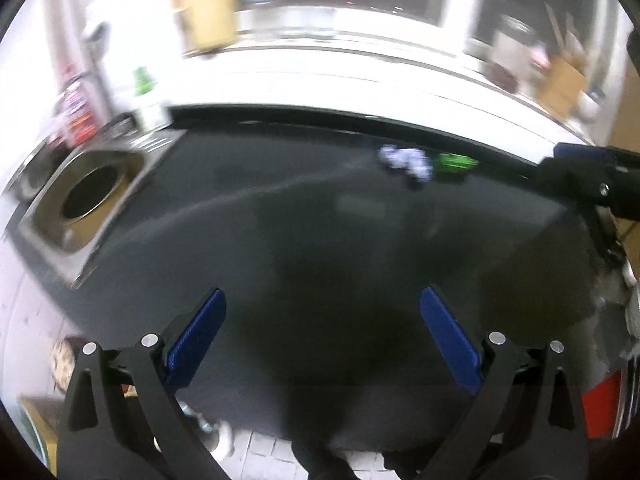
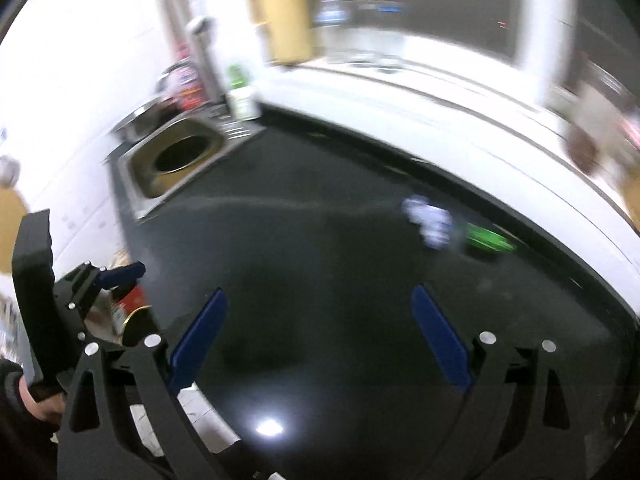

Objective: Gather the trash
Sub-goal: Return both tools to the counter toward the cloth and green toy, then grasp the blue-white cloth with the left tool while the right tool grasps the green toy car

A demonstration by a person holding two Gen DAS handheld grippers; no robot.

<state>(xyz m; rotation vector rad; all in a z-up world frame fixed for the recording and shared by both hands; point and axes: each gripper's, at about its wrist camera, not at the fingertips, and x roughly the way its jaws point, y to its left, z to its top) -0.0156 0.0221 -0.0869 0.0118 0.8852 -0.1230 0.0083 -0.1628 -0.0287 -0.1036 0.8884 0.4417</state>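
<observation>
Both views motion-blurred. Left gripper jaws spread wide, nothing between the blue pads; right gripper likewise wide and empty. Both hang above the dark countertop. Task items: a crumpled white paper wad touching a green wrapper, both near the counter's far edge, well apart from either claw and right of centre. Square metal bin opening sits at the counter's far-left corner.

Dark countertop — crumpled white paper, green wrapper beside it, near far edge
</observation>
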